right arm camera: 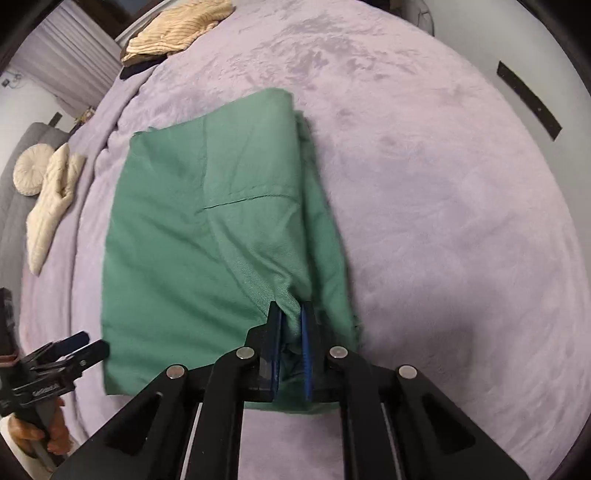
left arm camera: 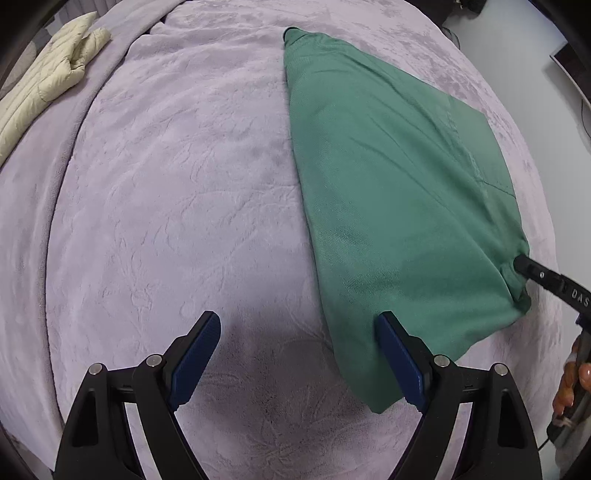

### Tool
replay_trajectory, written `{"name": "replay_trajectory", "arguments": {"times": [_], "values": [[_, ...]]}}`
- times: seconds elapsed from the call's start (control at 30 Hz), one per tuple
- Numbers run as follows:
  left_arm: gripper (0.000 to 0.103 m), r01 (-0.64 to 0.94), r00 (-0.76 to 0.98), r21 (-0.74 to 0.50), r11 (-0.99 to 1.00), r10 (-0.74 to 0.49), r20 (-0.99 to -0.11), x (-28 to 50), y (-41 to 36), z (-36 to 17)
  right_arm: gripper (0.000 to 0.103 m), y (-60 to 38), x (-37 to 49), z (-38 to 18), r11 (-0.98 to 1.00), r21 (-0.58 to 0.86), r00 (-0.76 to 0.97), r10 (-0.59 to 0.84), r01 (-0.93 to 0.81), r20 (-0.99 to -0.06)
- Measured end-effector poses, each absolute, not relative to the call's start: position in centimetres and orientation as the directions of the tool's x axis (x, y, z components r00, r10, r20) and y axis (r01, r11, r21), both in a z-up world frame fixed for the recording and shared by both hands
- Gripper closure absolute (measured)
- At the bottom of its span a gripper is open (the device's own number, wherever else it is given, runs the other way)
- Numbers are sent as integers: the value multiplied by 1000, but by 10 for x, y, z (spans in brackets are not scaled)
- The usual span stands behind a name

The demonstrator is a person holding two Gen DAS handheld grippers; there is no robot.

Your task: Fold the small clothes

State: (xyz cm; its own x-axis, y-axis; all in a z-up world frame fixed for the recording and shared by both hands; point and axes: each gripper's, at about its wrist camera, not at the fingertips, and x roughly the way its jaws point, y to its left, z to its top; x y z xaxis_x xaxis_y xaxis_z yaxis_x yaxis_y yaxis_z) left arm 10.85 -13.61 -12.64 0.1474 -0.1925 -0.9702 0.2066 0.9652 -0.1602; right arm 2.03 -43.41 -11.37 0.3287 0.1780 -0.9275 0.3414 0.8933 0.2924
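Observation:
A green garment [left arm camera: 388, 192] lies folded on a lilac blanket [left arm camera: 177, 192]; it also shows in the right wrist view [right arm camera: 192, 240]. My left gripper [left arm camera: 299, 325] is open and empty, just left of the garment's near corner, its right finger beside the cloth edge. It shows at the lower left of the right wrist view [right arm camera: 81, 345]. My right gripper [right arm camera: 291, 314] is shut on the garment's near right edge, cloth bunched between the blue pads. In the left wrist view it [left arm camera: 521, 264] pinches the garment's right corner.
A cream quilted garment [left arm camera: 44, 85] lies at the blanket's far left. In the right wrist view, a tan knit [right arm camera: 177, 29] lies at the back, a cream knit [right arm camera: 51, 206] and round cushion [right arm camera: 31, 173] at the left.

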Motion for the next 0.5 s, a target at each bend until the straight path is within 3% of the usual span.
{"name": "replay_trajectory", "arguments": {"times": [0.07, 0.13, 0.5], "values": [[16, 232, 159, -148, 961, -188, -969, 103, -141, -131, 93, -453, 16, -131, 848, 338, 316, 216, 408, -924], [8, 232, 159, -130, 964, -170, -973, 99, -144, -139, 94, -458, 14, -138, 839, 360, 318, 239, 407, -918], [8, 222, 156, -89, 971, -126, -980, 94, -142, -130, 93, -476, -16, -129, 798, 388, 282, 282, 461, -917]]}}
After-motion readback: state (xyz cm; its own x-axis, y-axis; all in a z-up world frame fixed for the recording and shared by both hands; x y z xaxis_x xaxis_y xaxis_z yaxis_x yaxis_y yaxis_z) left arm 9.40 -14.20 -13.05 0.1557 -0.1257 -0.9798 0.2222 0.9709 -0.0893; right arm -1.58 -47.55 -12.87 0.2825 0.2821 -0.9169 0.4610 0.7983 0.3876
